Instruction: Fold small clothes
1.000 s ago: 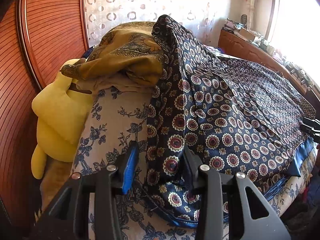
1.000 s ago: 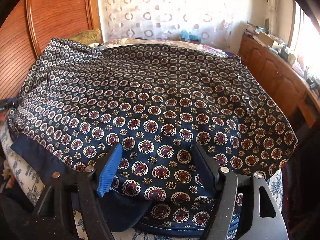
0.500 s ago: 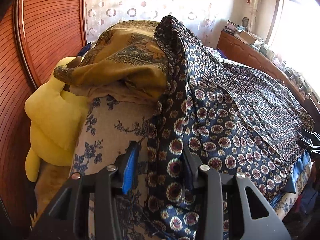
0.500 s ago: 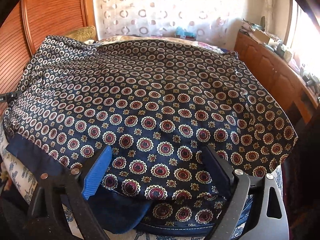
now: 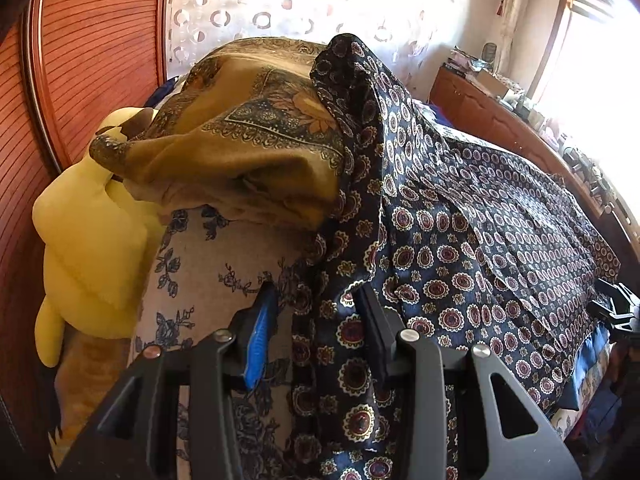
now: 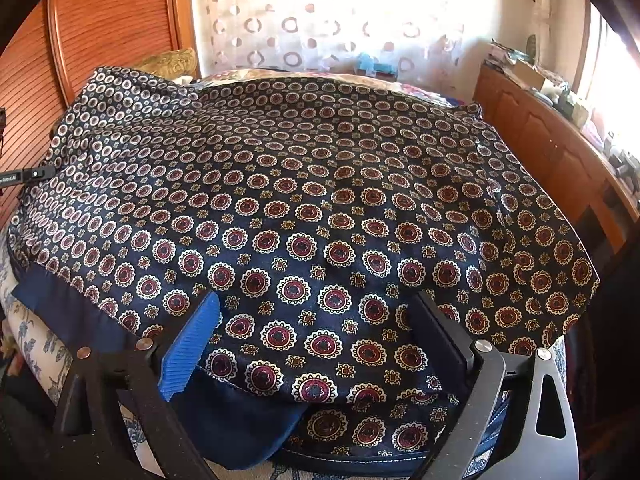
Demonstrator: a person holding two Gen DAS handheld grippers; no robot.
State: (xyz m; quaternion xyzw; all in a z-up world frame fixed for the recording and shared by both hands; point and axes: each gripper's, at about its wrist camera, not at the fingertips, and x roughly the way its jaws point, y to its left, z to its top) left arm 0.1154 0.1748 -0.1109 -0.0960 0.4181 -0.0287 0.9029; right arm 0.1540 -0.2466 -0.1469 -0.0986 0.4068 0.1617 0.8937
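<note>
My right gripper (image 6: 316,344) opening, spread wide above the navy medallion-print silk garment (image 6: 304,200) on the floral-sheeted bed (image 5: 200,256); my left gripper (image 5: 316,320) clamps its bunched edge.

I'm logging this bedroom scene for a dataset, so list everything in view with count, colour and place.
patterned cloth: one, navy with maroon and cream medallions, spread over the bed.
paisley scarf: one, mustard-brown, heaped at the bed's far left.
plush toy: one, yellow, beside the bed against the wardrobe.
bedsheet: one, cream with blue flowers, under the cloths.
wardrobe: one, reddish wood, left.
curtain: one, white with circles, behind.
sideboard: one, brown wood, cluttered, right.
left tongs: gathered patterned cloth between them.
right tongs: opening above the cloth's near edge.
</note>
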